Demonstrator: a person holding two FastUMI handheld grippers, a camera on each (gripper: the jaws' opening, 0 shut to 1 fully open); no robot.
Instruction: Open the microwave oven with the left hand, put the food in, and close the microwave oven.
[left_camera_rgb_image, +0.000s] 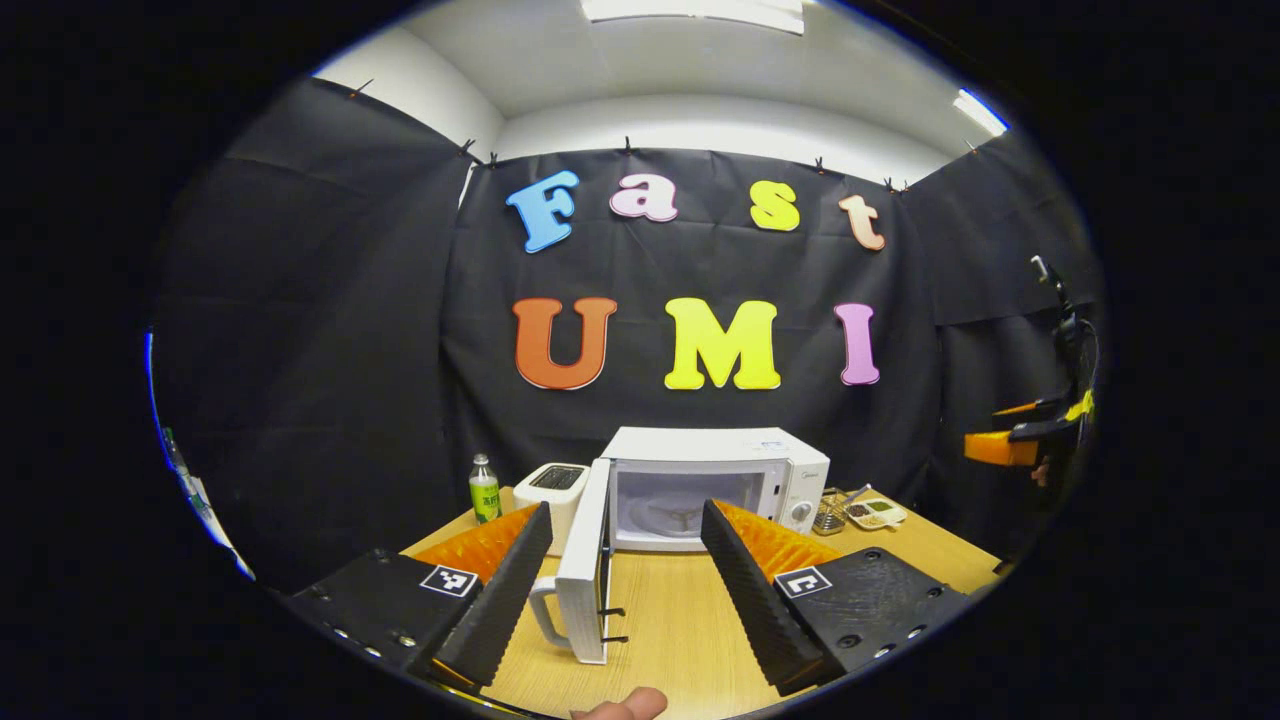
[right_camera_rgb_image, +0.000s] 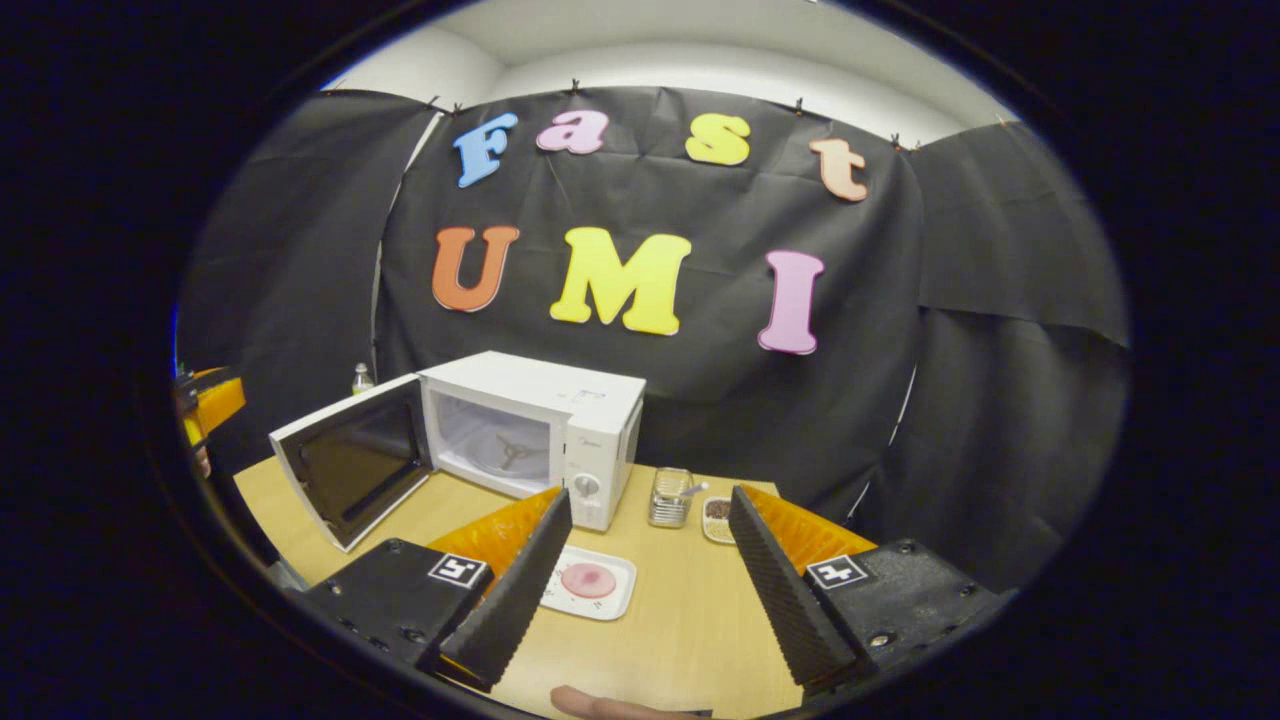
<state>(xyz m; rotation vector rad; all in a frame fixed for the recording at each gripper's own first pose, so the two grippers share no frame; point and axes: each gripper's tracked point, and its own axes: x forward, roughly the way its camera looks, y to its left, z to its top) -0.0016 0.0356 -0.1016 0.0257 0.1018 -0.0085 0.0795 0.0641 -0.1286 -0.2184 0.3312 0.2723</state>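
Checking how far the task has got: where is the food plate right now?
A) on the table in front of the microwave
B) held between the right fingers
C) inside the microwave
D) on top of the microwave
A: the plate lies on the table, before the open microwave.

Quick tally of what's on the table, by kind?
Microwave, door open: 1
Toaster: 1
Bottle: 1
Plate with food: 1
Glass jar: 1
Small dish: 1
Total: 6
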